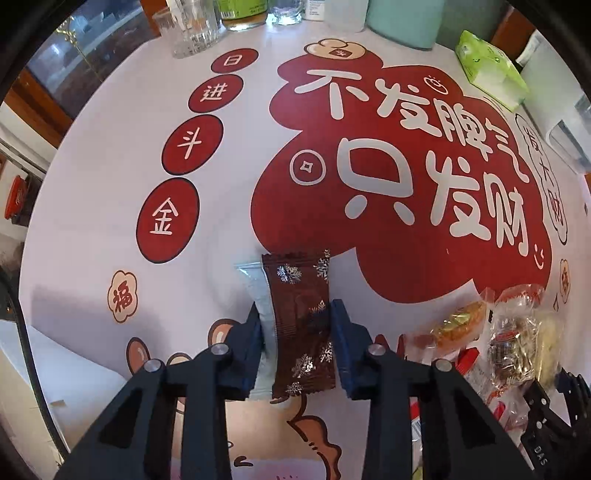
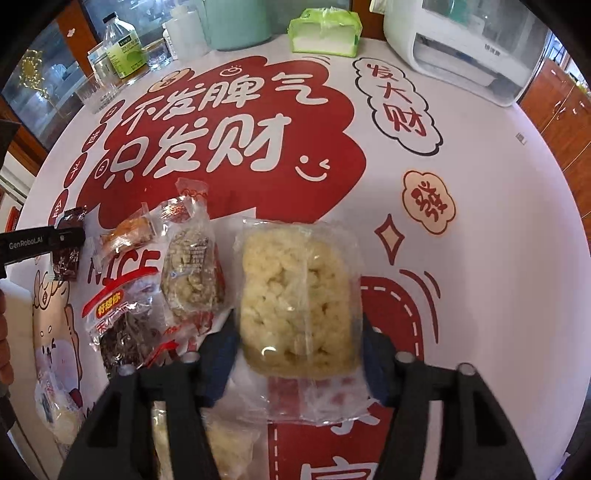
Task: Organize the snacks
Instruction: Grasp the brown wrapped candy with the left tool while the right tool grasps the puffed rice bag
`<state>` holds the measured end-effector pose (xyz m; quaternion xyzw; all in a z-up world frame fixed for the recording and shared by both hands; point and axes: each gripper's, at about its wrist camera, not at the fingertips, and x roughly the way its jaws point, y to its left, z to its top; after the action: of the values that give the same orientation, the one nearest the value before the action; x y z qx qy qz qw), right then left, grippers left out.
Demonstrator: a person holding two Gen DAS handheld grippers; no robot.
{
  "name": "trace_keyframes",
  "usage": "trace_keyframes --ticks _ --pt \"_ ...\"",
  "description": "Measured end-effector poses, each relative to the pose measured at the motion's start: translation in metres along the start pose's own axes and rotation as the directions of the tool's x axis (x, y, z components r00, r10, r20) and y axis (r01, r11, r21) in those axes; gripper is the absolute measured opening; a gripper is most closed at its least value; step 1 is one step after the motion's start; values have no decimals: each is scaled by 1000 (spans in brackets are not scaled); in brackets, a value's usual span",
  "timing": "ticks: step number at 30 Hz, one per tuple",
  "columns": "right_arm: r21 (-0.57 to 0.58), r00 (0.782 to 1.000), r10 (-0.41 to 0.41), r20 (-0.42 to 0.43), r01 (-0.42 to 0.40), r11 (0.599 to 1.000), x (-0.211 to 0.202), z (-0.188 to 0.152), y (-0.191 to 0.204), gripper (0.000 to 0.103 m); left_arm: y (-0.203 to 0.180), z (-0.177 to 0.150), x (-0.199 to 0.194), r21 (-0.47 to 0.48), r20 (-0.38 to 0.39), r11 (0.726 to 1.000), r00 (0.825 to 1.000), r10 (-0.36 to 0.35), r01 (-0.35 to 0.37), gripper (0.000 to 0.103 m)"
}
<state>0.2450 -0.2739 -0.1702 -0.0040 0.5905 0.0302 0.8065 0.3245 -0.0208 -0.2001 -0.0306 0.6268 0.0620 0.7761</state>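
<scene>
Snowflake-printed brown wrapper (image 1: 303, 325) clenched by left claw (image 1: 295, 347) — right claw (image 2: 297, 354) (blurry) seemingly grips rice cake (image 2: 295, 299).

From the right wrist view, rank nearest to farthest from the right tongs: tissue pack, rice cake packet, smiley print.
1. rice cake packet, between the right tongs.
2. smiley print, mid-table, straight ahead.
3. tissue pack, at the far edge.
</scene>
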Motion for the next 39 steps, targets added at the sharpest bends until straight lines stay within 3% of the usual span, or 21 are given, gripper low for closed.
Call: trace_keyframes --ticks 9,22,31,39 --pt "47 998 53 30 -54 997 -17 -18 -2 56 2 -29 -15 -6 13 1000 1000 -11 11 27" --pt "93 987 41 158 -56 994 -98 -52 3 56 -2 -94 -126 162 117 978 981 -153 133 23" --pt "50 970 53 237 -67 996 -154 -79 45 57 22 -141 -199 301 180 935 952 -248 187 20" --pt "-23 952 85 295 -82 996 -199 -101 105 57 67 -174 -230 350 225 918 935 -274 185 19"
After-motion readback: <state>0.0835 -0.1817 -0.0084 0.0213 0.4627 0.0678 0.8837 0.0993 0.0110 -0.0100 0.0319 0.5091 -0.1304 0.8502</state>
